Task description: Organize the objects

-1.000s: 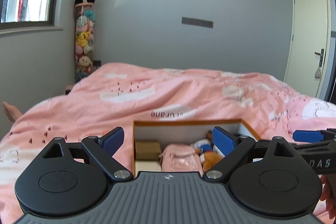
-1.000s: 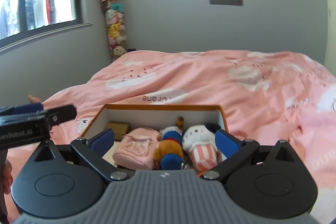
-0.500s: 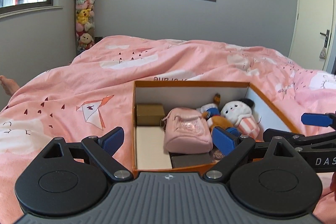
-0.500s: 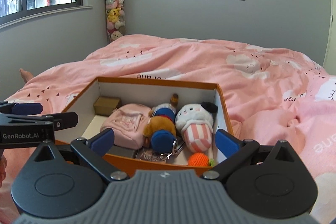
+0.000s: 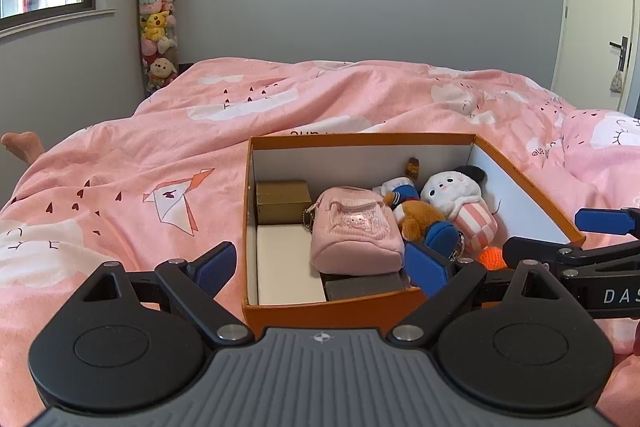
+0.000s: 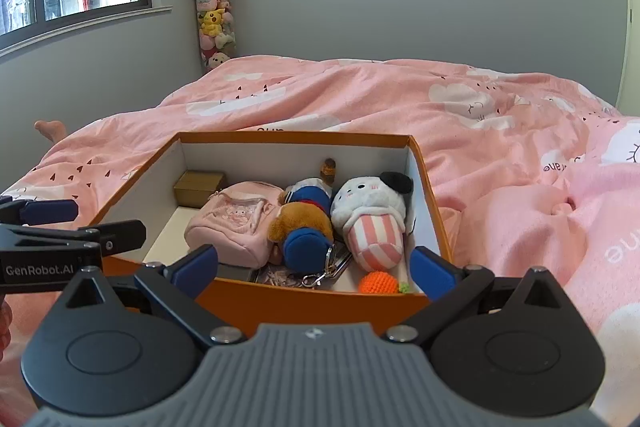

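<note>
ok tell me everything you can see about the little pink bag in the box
The pink bag is a small soft backpack-shaped pouch, pale pink fabric with a shinier front pocket bearing a faint printed picture, and a metal chain clipped at one corner. It looks closed and lies inside the orange box, resting partly on a dark flat item. The brown and blue plush presses against one side; the small gold box sits just behind. Neither claw touches it.
</note>
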Tool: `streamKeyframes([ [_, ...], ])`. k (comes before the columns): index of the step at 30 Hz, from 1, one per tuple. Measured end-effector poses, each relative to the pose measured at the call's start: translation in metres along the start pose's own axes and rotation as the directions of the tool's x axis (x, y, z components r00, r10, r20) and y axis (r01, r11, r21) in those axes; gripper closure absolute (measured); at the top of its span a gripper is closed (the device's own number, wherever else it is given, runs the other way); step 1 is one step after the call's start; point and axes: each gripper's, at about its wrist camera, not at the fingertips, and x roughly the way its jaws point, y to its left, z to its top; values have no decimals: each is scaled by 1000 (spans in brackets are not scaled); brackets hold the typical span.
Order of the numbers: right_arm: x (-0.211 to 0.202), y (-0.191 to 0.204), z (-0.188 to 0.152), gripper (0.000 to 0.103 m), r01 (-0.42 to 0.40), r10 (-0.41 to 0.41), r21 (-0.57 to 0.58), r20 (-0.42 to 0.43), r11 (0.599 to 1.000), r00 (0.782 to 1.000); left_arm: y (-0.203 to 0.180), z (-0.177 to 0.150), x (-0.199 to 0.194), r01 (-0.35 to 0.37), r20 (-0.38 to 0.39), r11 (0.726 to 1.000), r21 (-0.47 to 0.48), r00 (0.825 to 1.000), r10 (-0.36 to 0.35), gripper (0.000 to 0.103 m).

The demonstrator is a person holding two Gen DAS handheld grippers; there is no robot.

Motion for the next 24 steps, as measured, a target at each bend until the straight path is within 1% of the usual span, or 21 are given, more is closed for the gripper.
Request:
streamKeyframes([
  [24, 0, 0, -4, 1, -8, 8, -6, -23, 1000, 1000, -6, -2, 2, 5, -21, 999, 44, 1000, -4, 0],
])
